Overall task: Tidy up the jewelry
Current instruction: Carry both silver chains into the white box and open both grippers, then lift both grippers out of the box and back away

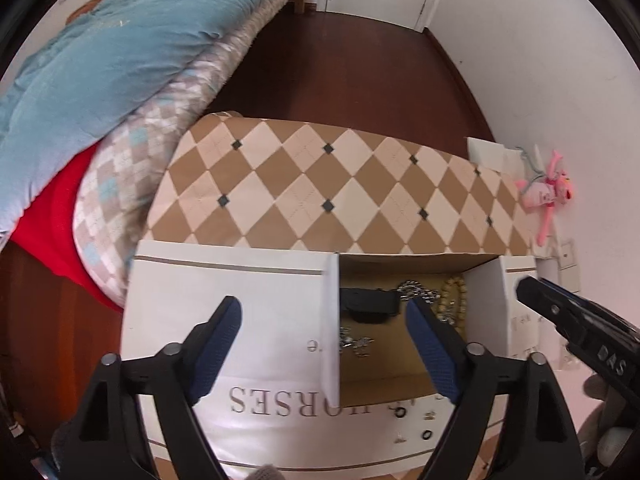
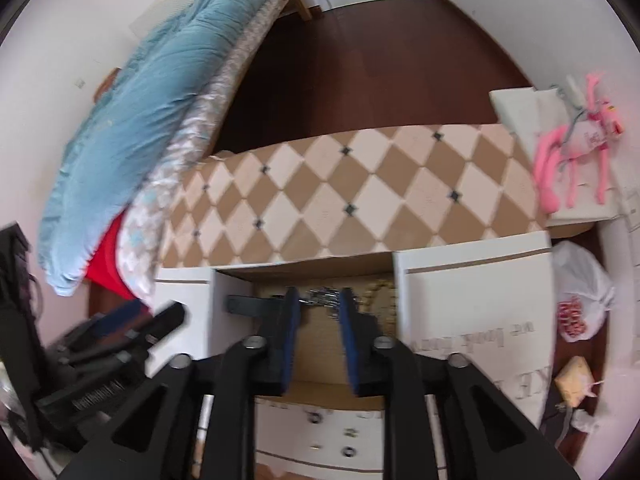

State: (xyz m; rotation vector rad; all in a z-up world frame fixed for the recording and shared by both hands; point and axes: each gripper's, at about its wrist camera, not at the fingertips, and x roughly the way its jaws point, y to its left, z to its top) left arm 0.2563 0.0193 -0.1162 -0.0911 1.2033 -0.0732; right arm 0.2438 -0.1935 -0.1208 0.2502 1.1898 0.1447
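Observation:
A white cardboard box [image 1: 240, 320] with open flaps lies on a diamond-patterned table [image 1: 320, 184]. Inside it lie a black strap or watch [image 1: 368, 304], a silver chain [image 1: 416, 292], a beige bead bracelet [image 1: 454, 292] and small metal pieces [image 1: 356, 344]. Small rings and studs [image 1: 400, 412] lie on the near flap. My left gripper [image 1: 324, 320] is open and empty above the box opening. My right gripper [image 2: 319, 312] is partly open and empty, above the box near the silver chain [image 2: 322, 294]; it also shows at the right edge of the left wrist view [image 1: 532, 292].
A bed with a blue quilt [image 1: 120, 40] and red sheet [image 1: 56, 208] stands left of the table. A pink plush toy [image 2: 576, 140] hangs at the right wall. A white plastic bag [image 2: 580, 300] sits on the floor at right. Dark wood floor lies beyond.

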